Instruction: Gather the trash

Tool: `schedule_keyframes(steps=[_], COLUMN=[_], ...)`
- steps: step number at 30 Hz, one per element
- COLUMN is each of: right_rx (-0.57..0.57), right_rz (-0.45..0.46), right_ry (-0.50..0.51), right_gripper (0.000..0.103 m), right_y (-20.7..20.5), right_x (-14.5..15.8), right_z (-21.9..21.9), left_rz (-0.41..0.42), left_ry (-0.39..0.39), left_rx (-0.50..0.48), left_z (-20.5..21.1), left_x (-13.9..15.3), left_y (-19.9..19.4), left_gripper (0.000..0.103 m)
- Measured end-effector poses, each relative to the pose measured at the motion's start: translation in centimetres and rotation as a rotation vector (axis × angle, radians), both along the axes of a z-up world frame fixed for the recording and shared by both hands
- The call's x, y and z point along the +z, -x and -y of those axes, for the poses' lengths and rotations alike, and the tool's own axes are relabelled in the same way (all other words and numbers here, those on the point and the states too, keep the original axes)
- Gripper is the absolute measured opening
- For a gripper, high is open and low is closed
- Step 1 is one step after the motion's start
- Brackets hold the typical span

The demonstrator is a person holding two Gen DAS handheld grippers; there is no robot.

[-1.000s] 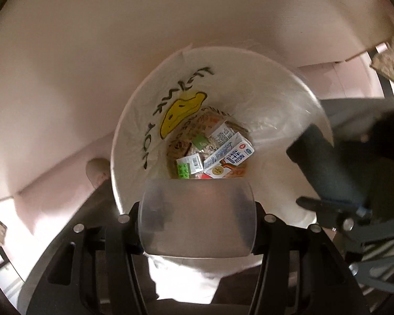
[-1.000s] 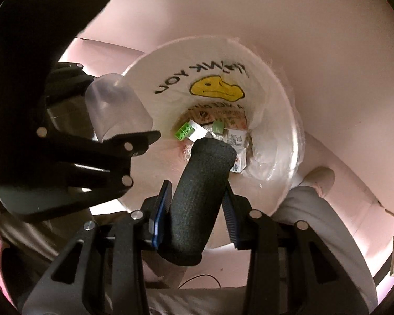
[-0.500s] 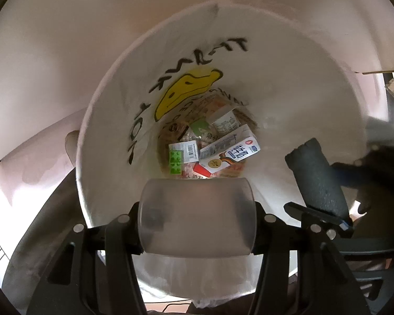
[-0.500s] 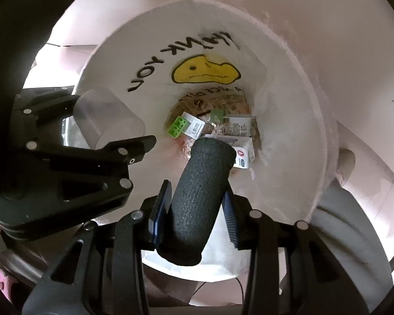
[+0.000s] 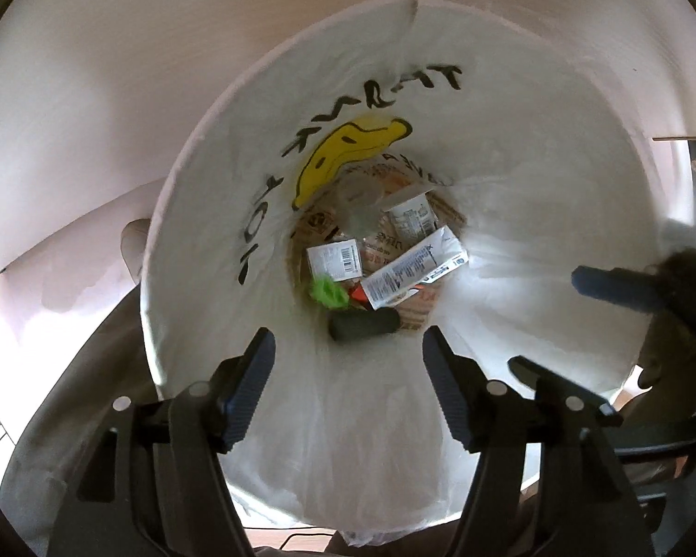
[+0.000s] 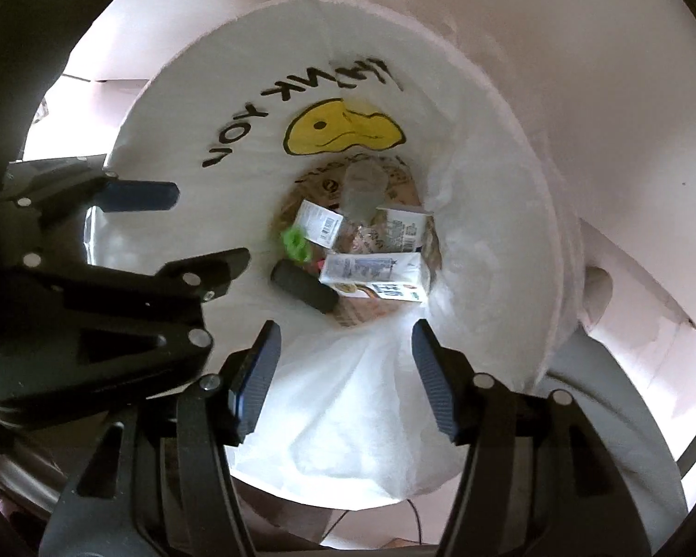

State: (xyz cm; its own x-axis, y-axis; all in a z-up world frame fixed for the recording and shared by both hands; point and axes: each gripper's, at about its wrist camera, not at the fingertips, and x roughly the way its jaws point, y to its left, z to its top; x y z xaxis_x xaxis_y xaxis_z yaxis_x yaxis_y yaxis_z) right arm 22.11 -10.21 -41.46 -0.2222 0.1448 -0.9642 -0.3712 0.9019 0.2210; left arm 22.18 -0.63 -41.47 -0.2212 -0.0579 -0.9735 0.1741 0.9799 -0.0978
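A white bin liner (image 5: 510, 148) printed with a yellow smiley and "THANK YOU" lines a trash bin; it also shows in the right wrist view (image 6: 478, 148). At its bottom lie the black foam cylinder (image 5: 364, 323) (image 6: 304, 286), the clear plastic cup (image 5: 362, 206) (image 6: 361, 190), a milk carton (image 5: 413, 269) (image 6: 376, 274) and other small cartons. My left gripper (image 5: 348, 366) is open and empty above the bin mouth. My right gripper (image 6: 345, 362) is open and empty beside it, and its finger (image 5: 612, 285) shows in the left wrist view.
A green blurred scrap (image 5: 327, 292) lies among the cartons. The left gripper's body (image 6: 93, 278) fills the left side of the right wrist view. Pale pink walls (image 5: 116, 69) surround the bin. A grey rounded surface (image 6: 635, 417) lies at the lower right.
Both grippers have opened. The clear cup dropped from the left gripper and the black foam cylinder from the right; both now lie at the bin's bottom.
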Motion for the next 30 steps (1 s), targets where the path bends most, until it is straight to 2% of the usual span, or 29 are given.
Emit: schedule_keyframes(steps=[7,12,16,18,20,28,30], right_rx=[0.011,0.006,0.055,0.077,0.089,0.074,0.066], right_rz=[0.033,0.07,0.164,0.208,0.25,0.394,0.423], right_ry=[0.026,0.026,0.068,0.069,0.064,0.0,-0.009], right_gripper=[0.06,0.06,0.06,0.065,0.066,0.066,0.069], right_y=[1.0,2.2,3.3,3.9,4.7,7.9,8.6], right_x=[2.1,4.7,7.7,9.3,11.1,18.9,20.4], right_z=[0.5,1.2,1.3,1.5,1.7,2.1,2.0], left_rz=[0.057,0.122,0.203,0.251,0.289,0.453,0.495], left_ry=[-0.03,-0.039,-0.067,-0.087,-0.089,-0.059,-0.058], left_rx=[-0.028,-0.052,-0.101,-0.123,-0.13,-0.084,-0.072], left_z=[-0.1,-0.1,0.2,0.3,0.2,-0.8,-1.1], left_x=[1.9,4.8,8.4,10.2,12.0,19.9,21.9], left_y=[1.1,2.6,4.2,5.1,5.8,8.2,8.8], left_gripper=[0.071,0.071,0.071,0.072,0.074,0.078,0.081])
